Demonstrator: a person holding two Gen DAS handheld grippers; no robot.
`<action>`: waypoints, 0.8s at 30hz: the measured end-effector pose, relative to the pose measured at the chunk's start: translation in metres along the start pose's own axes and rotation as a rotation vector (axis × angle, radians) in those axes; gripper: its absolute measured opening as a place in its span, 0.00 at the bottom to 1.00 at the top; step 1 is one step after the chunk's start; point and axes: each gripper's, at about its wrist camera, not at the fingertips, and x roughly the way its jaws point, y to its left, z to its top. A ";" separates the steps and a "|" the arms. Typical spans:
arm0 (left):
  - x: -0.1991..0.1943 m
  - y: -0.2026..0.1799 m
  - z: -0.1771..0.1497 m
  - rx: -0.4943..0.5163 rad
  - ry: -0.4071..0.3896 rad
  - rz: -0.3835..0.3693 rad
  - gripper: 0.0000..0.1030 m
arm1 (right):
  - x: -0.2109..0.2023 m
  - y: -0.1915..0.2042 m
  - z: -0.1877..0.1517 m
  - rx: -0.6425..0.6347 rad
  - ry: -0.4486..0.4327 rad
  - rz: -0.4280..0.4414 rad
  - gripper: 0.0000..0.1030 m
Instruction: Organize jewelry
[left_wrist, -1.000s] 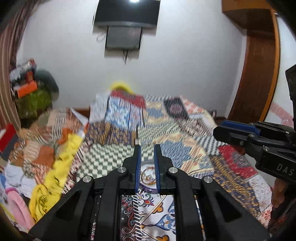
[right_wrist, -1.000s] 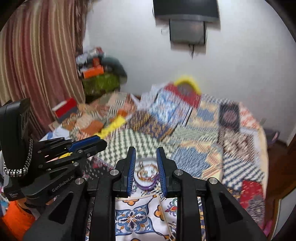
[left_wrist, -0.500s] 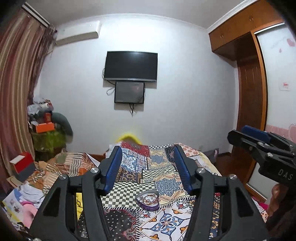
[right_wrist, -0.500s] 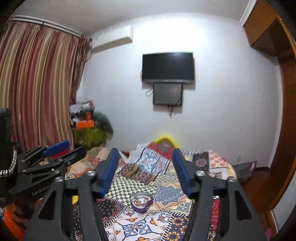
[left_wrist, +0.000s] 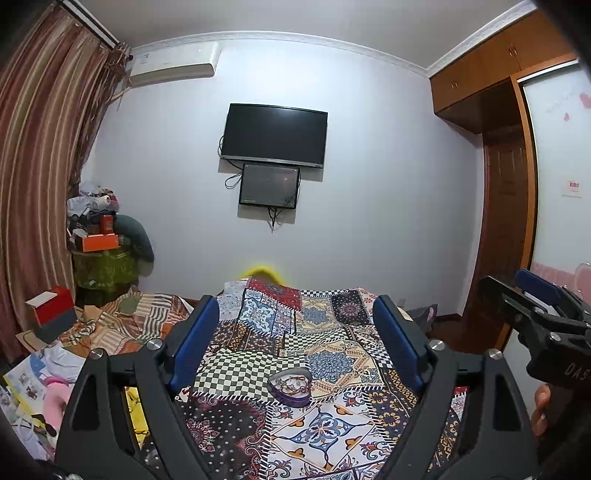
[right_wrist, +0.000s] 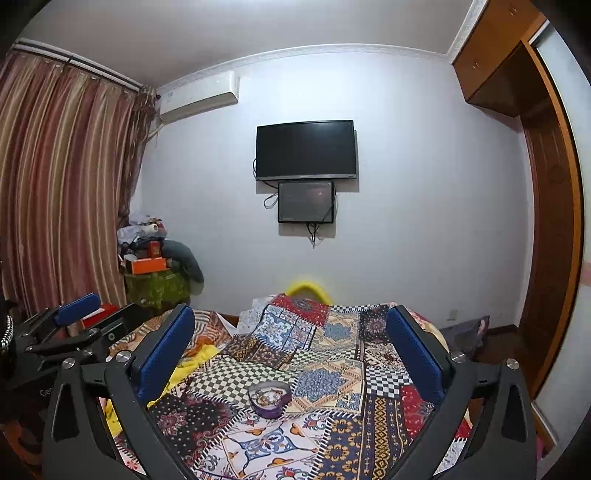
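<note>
A purple heart-shaped jewelry box (left_wrist: 290, 386) with tangled chains inside sits open on the patchwork bedspread (left_wrist: 332, 332). It also shows in the right wrist view (right_wrist: 269, 398). My left gripper (left_wrist: 295, 332) is open wide and empty, held back from and above the box. My right gripper (right_wrist: 291, 343) is open wide and empty, also back from the box. The right gripper shows at the right edge of the left wrist view (left_wrist: 532, 306). The left gripper shows at the left edge of the right wrist view (right_wrist: 74, 325).
A black TV (left_wrist: 273, 134) hangs on the far wall. Clutter and boxes (left_wrist: 98, 236) pile up by the striped curtain (left_wrist: 37, 166) at left. Clothes and papers (left_wrist: 55, 369) lie left of the bed. A wooden wardrobe (left_wrist: 509, 184) stands at right.
Both grippers have opened from nearly shut to wide, and pulled up and back from the jewelry box. The view now takes in the whole room.
</note>
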 end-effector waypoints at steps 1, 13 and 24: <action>-0.001 -0.001 0.000 0.000 0.000 -0.001 0.82 | -0.002 -0.001 -0.002 0.000 0.002 0.000 1.00; -0.011 -0.008 -0.003 0.012 -0.001 0.003 0.83 | -0.014 -0.007 -0.009 0.007 0.011 0.004 1.00; -0.008 -0.012 -0.003 0.019 0.009 -0.001 0.88 | -0.015 -0.010 -0.010 0.015 0.033 0.007 1.00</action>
